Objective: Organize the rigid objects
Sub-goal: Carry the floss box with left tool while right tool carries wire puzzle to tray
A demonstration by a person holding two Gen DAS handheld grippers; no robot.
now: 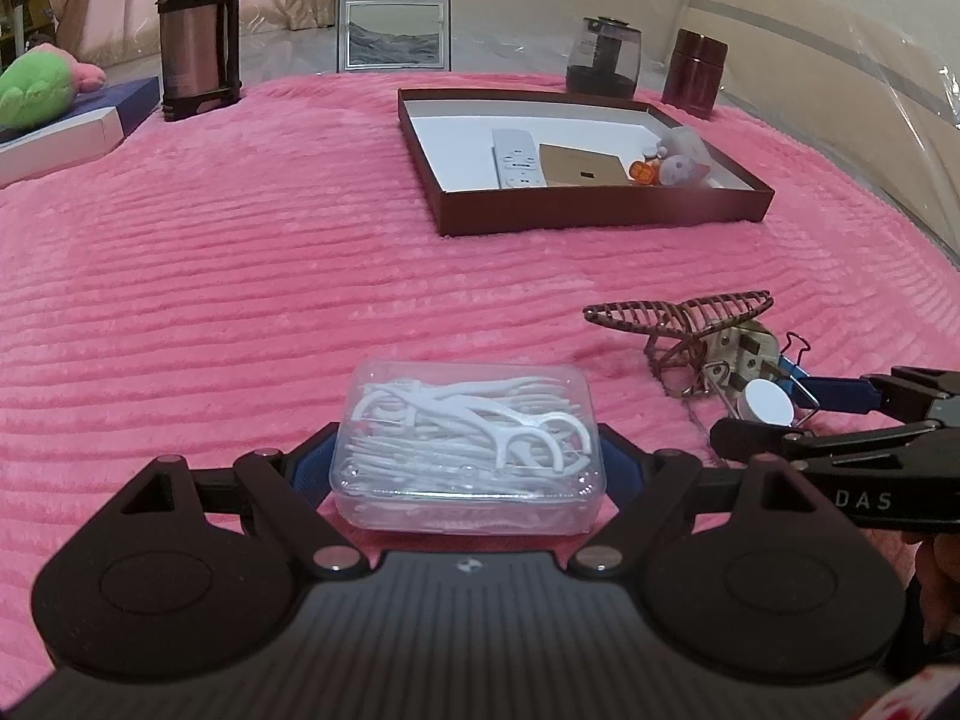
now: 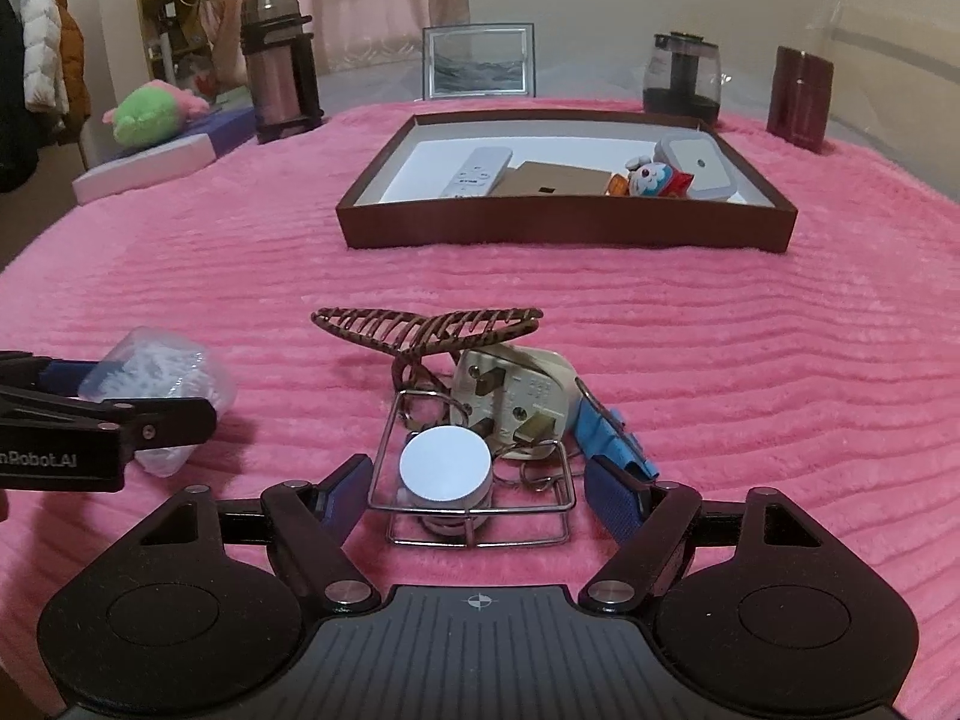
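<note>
Two grippers work at once: the left gripper (image 1: 468,456) pinches the floss box (image 1: 467,447) for lifting, while the right gripper (image 2: 474,495) stands spread around the white puck (image 2: 445,461), tray (image 2: 564,228) waiting at twelve o'clock

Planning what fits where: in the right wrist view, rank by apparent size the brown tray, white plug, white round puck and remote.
1. brown tray, clearly largest.
2. white plug.
3. white round puck, close to the plug; nearness inflates it, so unsure.
4. remote, but it lies farther off.
</note>
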